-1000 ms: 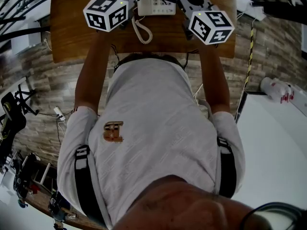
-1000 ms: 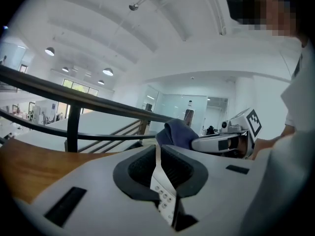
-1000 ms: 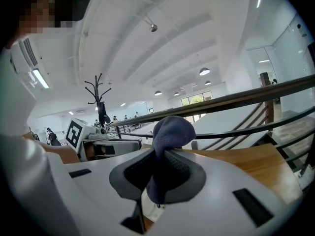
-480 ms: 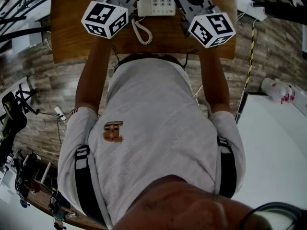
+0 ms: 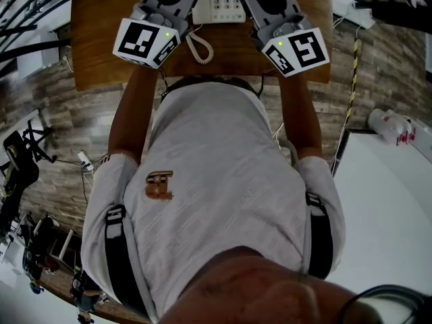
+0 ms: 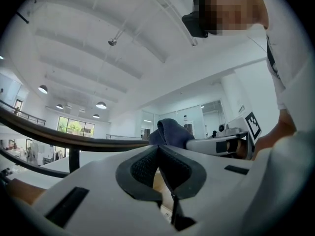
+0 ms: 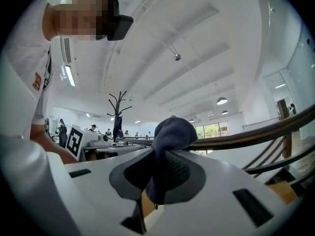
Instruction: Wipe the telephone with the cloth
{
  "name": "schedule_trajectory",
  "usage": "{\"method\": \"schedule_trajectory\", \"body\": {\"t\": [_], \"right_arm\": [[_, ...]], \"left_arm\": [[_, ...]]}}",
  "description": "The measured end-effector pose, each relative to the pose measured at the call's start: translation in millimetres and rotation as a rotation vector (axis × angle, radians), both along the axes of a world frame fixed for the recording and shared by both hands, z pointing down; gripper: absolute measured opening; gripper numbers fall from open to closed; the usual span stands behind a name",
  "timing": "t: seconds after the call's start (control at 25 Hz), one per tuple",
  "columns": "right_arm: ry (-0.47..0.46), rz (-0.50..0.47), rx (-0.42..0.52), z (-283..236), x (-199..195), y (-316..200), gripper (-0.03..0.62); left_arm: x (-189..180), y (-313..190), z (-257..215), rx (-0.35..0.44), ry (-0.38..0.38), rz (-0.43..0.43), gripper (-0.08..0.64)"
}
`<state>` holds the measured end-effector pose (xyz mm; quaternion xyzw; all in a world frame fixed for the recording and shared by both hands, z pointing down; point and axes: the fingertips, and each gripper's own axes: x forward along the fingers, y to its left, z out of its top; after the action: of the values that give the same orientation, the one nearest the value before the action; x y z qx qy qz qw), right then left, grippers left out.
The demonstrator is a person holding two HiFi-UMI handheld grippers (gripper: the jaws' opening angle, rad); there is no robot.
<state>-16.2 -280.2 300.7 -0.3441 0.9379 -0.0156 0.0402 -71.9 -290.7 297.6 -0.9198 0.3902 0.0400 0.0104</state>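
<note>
A white telephone (image 5: pixel 217 7) with a coiled cord (image 5: pixel 199 46) sits on the wooden table (image 5: pixel 101 39) between my two grippers. Both gripper views point up at the ceiling. In the right gripper view, my right gripper (image 7: pixel 162 151) is shut on a dark blue cloth (image 7: pixel 172 129), which bunches above the pads and hangs below them. In the left gripper view, my left gripper (image 6: pixel 158 149) is shut with nothing between its pads. The cloth (image 6: pixel 170 132) shows just beyond it, held by the right gripper (image 6: pixel 216 144). In the head view the fingertips are cut off by the top edge.
The table's near edge runs just in front of the person's chest. Wood-pattern flooring (image 5: pixel 61 127) lies to both sides. A white surface (image 5: pixel 385 201) with a bottle (image 5: pixel 388 123) at its far end stands at the right. Cables trail on the floor at the left.
Both marker cubes have dropped toward the person's chest and the gripper bodies have tipped, so the jaws point more upward. The telephone has not moved.
</note>
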Motion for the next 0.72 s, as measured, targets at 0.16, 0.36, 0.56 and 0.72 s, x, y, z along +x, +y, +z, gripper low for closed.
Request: {"method": "schedule_trajectory", "body": {"t": [0.16, 0.36, 0.56, 0.72], "right_arm": [[0.0, -0.002, 0.04, -4.0, -1.7, 6.8, 0.06], [-0.001, -0.005, 0.057, -7.0, -4.2, 13.2, 0.06], [-0.008, -0.009, 0.063, -6.4, -4.4, 19.7, 0.06], [-0.007, -0.008, 0.068, -7.0, -1.7, 22.2, 0.06]], "left_arm": [[-7.5, 4.2, -4.8, 0.033, 0.007, -0.027, 0.018], [-12.8, 7.6, -9.2, 0.045, 0.008, -0.034, 0.018], [-14.5, 12.6, -9.1, 0.045, 0.013, -0.038, 0.018], [-13.6, 14.4, -9.5, 0.044, 0.017, -0.038, 0.018]]}}
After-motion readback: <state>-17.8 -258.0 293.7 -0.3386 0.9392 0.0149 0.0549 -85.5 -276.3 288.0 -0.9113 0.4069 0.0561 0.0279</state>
